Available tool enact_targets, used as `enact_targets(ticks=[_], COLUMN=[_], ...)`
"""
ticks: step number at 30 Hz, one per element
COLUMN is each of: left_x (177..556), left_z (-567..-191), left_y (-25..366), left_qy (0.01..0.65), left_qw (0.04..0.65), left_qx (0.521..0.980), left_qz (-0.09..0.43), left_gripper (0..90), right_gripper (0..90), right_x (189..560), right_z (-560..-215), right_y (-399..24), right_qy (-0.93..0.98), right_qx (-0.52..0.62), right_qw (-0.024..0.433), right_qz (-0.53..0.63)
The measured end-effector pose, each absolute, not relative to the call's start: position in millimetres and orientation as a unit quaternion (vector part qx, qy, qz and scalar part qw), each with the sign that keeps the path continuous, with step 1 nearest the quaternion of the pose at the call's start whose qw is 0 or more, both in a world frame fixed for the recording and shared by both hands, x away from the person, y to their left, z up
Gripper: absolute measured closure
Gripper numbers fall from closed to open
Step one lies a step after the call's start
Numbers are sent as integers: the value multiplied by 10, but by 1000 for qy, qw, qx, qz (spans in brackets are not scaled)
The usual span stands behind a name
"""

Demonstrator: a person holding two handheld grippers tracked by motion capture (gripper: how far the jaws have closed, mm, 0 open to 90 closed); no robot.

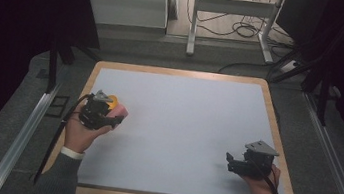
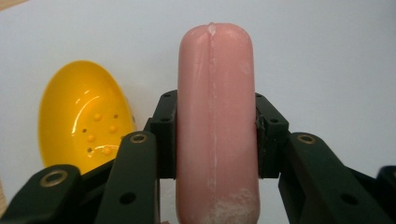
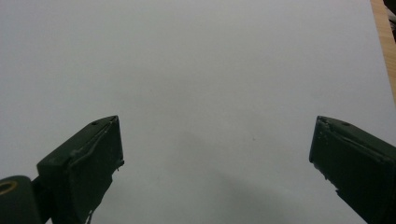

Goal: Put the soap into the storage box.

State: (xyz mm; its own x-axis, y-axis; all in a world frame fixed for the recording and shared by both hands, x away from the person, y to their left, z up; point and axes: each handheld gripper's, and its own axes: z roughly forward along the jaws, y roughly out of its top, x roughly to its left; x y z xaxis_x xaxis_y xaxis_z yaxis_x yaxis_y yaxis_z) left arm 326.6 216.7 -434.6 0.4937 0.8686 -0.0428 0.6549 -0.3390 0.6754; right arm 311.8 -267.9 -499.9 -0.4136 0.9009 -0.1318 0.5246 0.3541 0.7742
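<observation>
Worktop point(image 1: 181, 128), seen from the high view, carries a pale sheet; the left tongs point(image 1: 110, 111) sit near its left edge with a pink sausage point(image 1: 118, 114) in their grip, a yellow scoop point(image 1: 114, 102) just beside them. The right tongs point(image 1: 229, 164) rest near the right edge, well apart. Left gripper view: both jaws press the sausage's point(image 2: 215, 126) sides, and the yellow scoop point(image 2: 84, 121) lies hollow side up on the sheet to its left. Right gripper view: the right tongs point(image 3: 215, 149) gape wide above bare sheet.
</observation>
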Motion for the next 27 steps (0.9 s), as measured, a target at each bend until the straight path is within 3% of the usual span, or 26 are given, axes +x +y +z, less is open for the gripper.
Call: enact_targets(ticks=[27], left_x=[3451], left_z=[-4346], left_y=[2417], left_qy=[509], left_qw=[309], left_qx=[781], left_qz=[187], left_gripper=[601], right_gripper=[24], right_x=[3122], right_z=[-5007], right_y=[-2681], right_qy=[772], right_qx=[462], right_qw=[284], right_qz=[331])
